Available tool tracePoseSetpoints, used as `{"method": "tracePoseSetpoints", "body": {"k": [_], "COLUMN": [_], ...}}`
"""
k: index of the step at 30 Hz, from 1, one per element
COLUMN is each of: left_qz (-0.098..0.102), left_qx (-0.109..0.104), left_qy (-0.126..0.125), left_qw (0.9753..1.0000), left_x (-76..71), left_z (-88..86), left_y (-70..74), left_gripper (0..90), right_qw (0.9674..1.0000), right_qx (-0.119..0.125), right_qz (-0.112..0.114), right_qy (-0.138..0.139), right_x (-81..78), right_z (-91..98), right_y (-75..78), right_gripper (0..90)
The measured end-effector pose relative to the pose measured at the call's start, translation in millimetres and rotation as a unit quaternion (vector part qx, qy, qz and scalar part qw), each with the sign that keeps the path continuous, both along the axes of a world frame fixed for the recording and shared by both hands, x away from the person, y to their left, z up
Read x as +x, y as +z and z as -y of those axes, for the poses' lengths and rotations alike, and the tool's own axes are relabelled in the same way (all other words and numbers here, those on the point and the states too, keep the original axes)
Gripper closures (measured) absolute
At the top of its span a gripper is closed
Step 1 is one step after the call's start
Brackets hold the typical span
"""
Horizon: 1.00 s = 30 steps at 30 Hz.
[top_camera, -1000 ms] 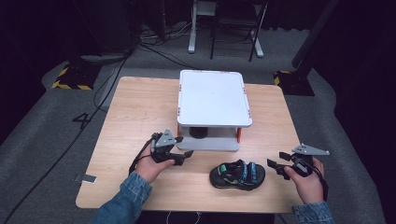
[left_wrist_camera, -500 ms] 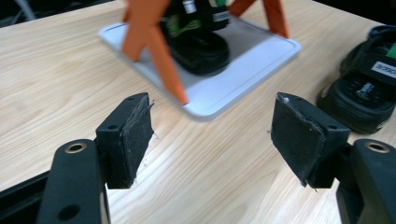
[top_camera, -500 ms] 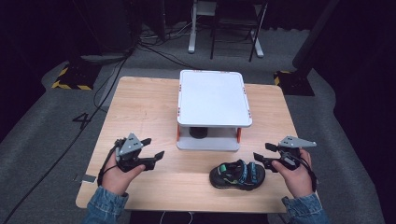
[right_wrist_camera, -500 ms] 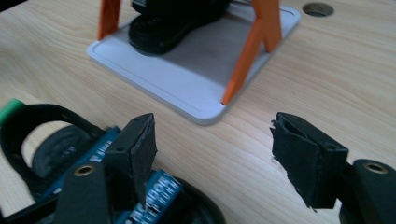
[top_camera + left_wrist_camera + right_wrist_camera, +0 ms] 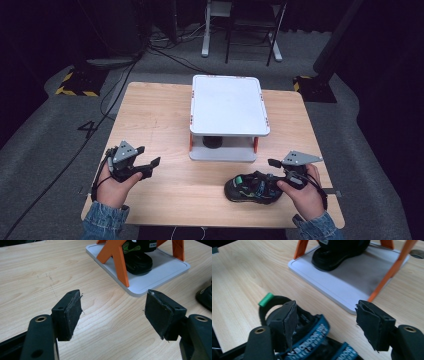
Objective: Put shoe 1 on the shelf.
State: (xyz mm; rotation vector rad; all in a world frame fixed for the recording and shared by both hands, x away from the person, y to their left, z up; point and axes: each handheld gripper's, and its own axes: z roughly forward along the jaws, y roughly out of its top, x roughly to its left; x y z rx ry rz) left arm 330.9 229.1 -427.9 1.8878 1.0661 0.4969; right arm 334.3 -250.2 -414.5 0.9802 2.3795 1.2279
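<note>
**A:** What step is this?

**B:** I'd judge it the approach to a grasp. The right gripper [image 5: 278,172] sits at the sandal [image 5: 252,187], which lies flat on the table [image 5: 160,115] near its front edge, right of centre, just in front of the white two-tier rack [image 5: 229,107]. In the right gripper view the fingers [image 5: 287,321] are spread wide with nothing between them; one finger sits just over the heel end with the green pull loop [image 5: 266,299], the other hangs over bare wood.

**A:** And the left one?

**B:** The left gripper [image 5: 145,162] hovers near the front-left corner of the table, well apart from the sandal, spread wide too and empty.

**A:** How does the sandal lie?

**B:** Its long axis runs roughly parallel to the front edge. Which end is the toe is hard to tell from above; the loop end seems to point toward the table's middle. A second sandal [image 5: 137,257] already stands on the rack's lower shelf [image 5: 352,280].

**A:** What does the next move call for?

**B:** Probably lowering the right fingers astride the straps or heel, across the narrow width, then closing before lifting toward the rack.
</note>
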Motion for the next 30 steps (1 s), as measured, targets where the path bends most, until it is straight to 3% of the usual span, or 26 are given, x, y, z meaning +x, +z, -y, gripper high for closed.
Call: {"method": "tracePoseSetpoints", "body": {"k": [6,8,12,16,20,26,30], "left_qz": [0.002,0.001,0.001,0.001,-0.004,-0.002,-0.003], "left_qx": [-0.001,0.001,-0.001,0.0,0.001,0.001,0.001], "left_qy": [-0.006,-0.007,-0.008,-0.006,-0.006,-0.007,-0.006], "left_qw": [1.0,1.0,1.0,1.0,1.0,1.0,1.0], "left_x": [3.0,3.7,5.1,5.3,5.9,6.1,6.2], "left_z": [2.3,2.7,3.4,3.2,4.6,4.6,3.0], "left_y": [-0.7,-1.4,-3.0,-4.4,-7.0,-7.0,-8.0], "left_gripper": [30.3,30.3,30.3,30.3,30.3,30.3,30.3], "right_qw": [0.9996,0.999,0.998,0.9981,0.9982,0.9987,0.9996], "right_qx": [-0.003,-0.021,-0.003,-0.013,-0.006,-0.001,0.015], "right_qz": [-0.029,-0.039,-0.063,-0.057,-0.059,-0.05,-0.025], "right_qy": [0.001,-0.01,-0.005,-0.017,-0.001,0.006,-0.003], "right_x": [-3.4,-3.0,-3.0,-4.7,-6.2,-7.3,-3.5], "right_z": [-9.3,-10.3,-15.5,-18.6,-19.9,-21.7,-17.9], "right_y": [-13.2,-19.7,-29.9,-31.2,-29.7,-23.9,-11.4], "right_gripper": [33.9,34.0,43.0,51.3,62.6,65.6,65.8]}}
